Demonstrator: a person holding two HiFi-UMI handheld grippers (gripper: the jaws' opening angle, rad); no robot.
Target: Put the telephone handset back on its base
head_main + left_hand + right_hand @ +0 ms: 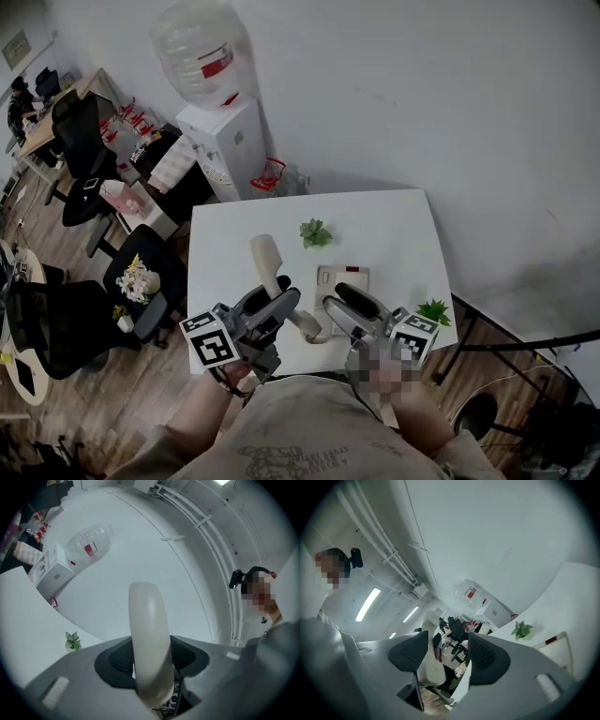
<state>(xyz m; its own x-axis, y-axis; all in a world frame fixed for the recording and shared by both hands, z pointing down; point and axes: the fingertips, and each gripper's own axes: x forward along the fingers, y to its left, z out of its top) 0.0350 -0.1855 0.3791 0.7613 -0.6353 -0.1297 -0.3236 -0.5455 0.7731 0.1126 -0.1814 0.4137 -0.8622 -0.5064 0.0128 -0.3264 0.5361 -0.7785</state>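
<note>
Left gripper [281, 305] was clamped on cream handset [266, 257], held tilted over white table [394, 225], just left of base [349, 276]. Right gripper [342, 292] hung over base, jaws apart, pressing on nothing.

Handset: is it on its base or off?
Off. The left tongs grip the handset, holding it to the left of the base, not resting on it.

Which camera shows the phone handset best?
The head view: most of the cream handset shows, held in the left tool. The left gripper view shows only one end close up; the right gripper view, a partial glimpse.
</note>
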